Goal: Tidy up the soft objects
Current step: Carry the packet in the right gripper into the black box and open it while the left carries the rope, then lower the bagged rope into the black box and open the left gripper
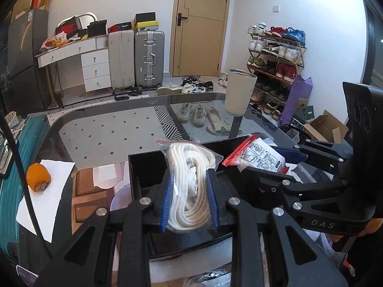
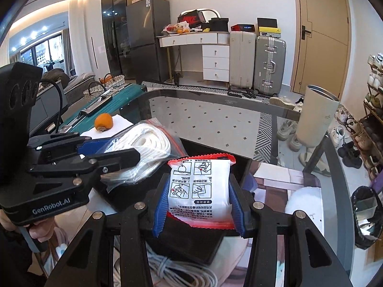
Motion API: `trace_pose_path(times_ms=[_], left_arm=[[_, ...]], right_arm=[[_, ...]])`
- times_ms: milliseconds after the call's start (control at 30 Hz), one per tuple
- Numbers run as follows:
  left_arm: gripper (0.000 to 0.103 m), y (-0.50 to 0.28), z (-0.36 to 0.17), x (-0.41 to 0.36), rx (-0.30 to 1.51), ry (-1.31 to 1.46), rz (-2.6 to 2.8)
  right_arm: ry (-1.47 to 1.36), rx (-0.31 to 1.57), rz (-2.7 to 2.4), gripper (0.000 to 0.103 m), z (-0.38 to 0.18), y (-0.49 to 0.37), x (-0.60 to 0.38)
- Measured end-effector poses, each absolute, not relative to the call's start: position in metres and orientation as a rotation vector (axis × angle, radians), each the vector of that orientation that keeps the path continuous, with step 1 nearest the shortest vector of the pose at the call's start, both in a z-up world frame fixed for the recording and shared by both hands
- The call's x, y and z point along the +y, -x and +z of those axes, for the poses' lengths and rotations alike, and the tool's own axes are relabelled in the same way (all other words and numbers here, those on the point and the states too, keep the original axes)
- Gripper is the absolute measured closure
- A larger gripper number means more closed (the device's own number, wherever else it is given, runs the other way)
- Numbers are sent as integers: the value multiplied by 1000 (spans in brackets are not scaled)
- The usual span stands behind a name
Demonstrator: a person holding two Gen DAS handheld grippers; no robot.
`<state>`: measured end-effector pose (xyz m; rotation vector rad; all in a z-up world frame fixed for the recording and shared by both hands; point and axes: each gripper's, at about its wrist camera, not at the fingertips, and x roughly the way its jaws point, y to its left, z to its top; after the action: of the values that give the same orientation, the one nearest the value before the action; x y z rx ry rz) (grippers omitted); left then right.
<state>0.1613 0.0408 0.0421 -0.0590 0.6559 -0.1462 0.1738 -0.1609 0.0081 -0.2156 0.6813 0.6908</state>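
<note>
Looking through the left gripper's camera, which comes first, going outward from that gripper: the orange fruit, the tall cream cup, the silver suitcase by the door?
1. Orange fruit: nearest to the left gripper, on white paper at the left of the glass table.
2. Tall cream cup: farther, standing on the table's far right edge.
3. Silver suitcase: farthest, against the back wall beside the door.

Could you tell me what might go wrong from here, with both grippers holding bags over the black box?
1. The left gripper pinches the rope bag by slippery plastic; the coil could slide out.
2. The right gripper holds the white packet very near that bag, so the two could collide over the black box.
3. The tumbler stands close by on the glass table; a wide swing might topple it.
</note>
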Motion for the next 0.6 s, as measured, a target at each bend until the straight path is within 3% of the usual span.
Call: trace_pose_path(times_ms=[167, 300, 400, 533, 600], left_arm=[[78, -167, 32, 42, 684, 52, -142], [76, -173, 21, 43, 726, 61, -147], [52, -168, 21, 40, 732, 37, -143], [48, -154, 34, 40, 701, 47, -145], [40, -146, 41, 42, 689, 42, -139]], right_arm=[[245, 680, 701, 57, 1, -180, -148], [247, 663, 706, 45, 3, -176, -152], [224, 637, 705, 33, 12, -165, -165], [206, 631, 663, 18, 18, -151, -186], [197, 634, 642, 14, 19, -145, -195]])
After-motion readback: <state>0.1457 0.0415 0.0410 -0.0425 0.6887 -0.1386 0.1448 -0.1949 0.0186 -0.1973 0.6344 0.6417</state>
